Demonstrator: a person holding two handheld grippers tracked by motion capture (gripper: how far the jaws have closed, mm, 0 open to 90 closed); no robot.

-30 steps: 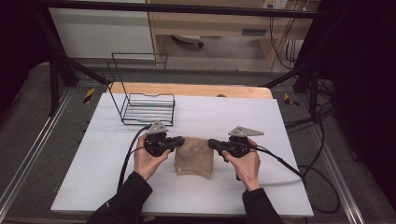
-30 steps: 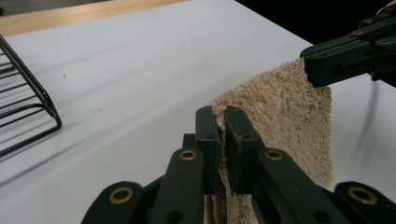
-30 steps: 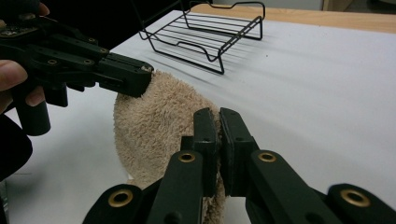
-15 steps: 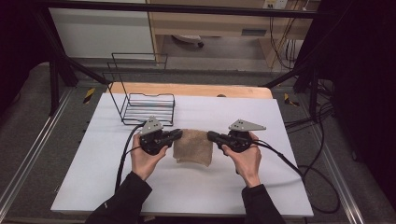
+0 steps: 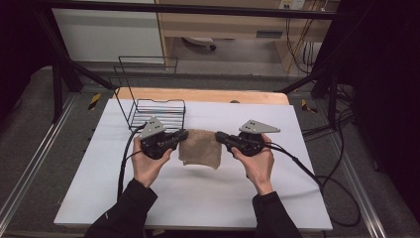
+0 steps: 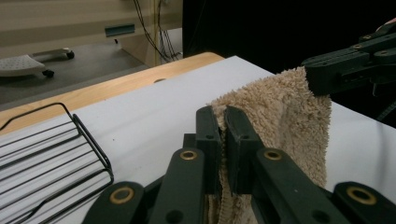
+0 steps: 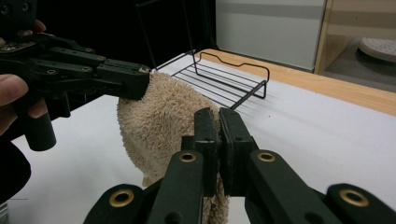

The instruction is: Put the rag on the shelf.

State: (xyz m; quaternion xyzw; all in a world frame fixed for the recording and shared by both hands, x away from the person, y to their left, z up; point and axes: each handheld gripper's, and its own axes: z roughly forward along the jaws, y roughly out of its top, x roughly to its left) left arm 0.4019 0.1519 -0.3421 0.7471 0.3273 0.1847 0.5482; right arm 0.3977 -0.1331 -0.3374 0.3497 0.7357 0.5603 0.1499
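A white table (image 5: 198, 198) stood in a dim workroom, with a wooden strip along its far edge and dark frame bars around it. From the table's centre, a black wire rack (image 5: 154, 106) sat toward eleven o'clock, near the far left corner, its back rail standing upright.

Just below the rack, at about nine o'clock from the centre, the left gripper (image 5: 182, 136) was held in the person's left hand (image 5: 148, 166), a black cable trailing down from it along the sleeve. In the left gripper view its jaws stood pressed together on the edge of a tan terry towel (image 6: 285, 121), the pile bunched between the pads.

The towel (image 5: 200, 147) hung at the middle of the table, stretched between the two tools and drooping below them, its lower edge close to the white surface; whether it touched the surface could not be told.

At three o'clock, the right gripper (image 5: 221, 137) was held in the right hand (image 5: 257, 163), a grey three-cornered plate on top and a cable running off toward the table's right edge. In the right gripper view its jaws were clamped on the towel's other top corner (image 7: 159, 121), with the left gripper (image 7: 137, 84) pinching the opposite corner beyond, at ten o'clock.
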